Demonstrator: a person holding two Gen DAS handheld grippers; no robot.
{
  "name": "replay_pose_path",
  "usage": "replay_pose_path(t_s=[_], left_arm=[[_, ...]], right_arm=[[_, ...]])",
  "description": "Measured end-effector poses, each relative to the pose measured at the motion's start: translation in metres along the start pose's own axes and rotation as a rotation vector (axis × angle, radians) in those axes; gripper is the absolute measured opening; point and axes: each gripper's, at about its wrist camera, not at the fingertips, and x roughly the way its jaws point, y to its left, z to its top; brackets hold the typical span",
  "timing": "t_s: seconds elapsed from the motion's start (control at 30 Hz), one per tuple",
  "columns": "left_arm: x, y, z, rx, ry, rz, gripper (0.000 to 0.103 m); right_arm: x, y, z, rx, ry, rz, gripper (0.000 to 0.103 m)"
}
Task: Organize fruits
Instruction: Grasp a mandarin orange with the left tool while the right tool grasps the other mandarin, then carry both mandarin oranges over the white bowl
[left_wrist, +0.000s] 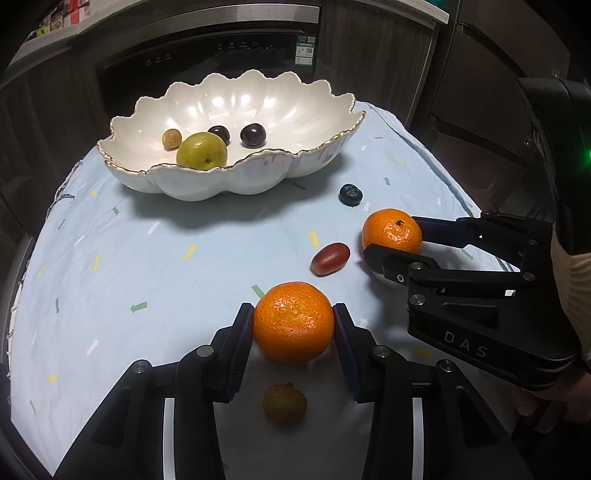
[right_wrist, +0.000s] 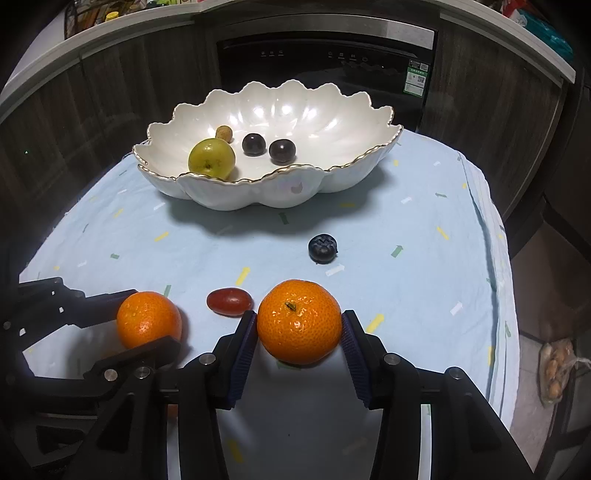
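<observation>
- The scalloped white bowl, taken as the landmark, is set at the far side of the blue cloth; a green fruit, two dark round fruits and a small tan one are already held in it. Its raised, wavy rim could be clipped by a low carry.
- The left gripper is clamped on the nearer mandarin, well in front of the bowl. The pads are seated at the widest part, so a slip is judged possible if the lift is jerky.
- The right gripper is closed on the second mandarin, in front of the bowl towards its right. Both claws are close together, and a collision is a risk if both are raised at once.
- The red oblong fruit, between the mandarins, could be knocked and rolled.
- The blueberry, nearer the bowl, lies under the likely carry path.
- The brown fruit, farthest from the bowl, might be overlooked.
</observation>
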Motion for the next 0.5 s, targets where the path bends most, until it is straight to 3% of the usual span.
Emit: replay_pose_path(t_s=[0.5], left_arm=[[-0.022, 0.005, 0.006, -0.006, -0.040, 0.006, 0.042]], right_arm=[[-0.023, 0.003, 0.005, 0.016, -0.037, -0.027, 0.047]])
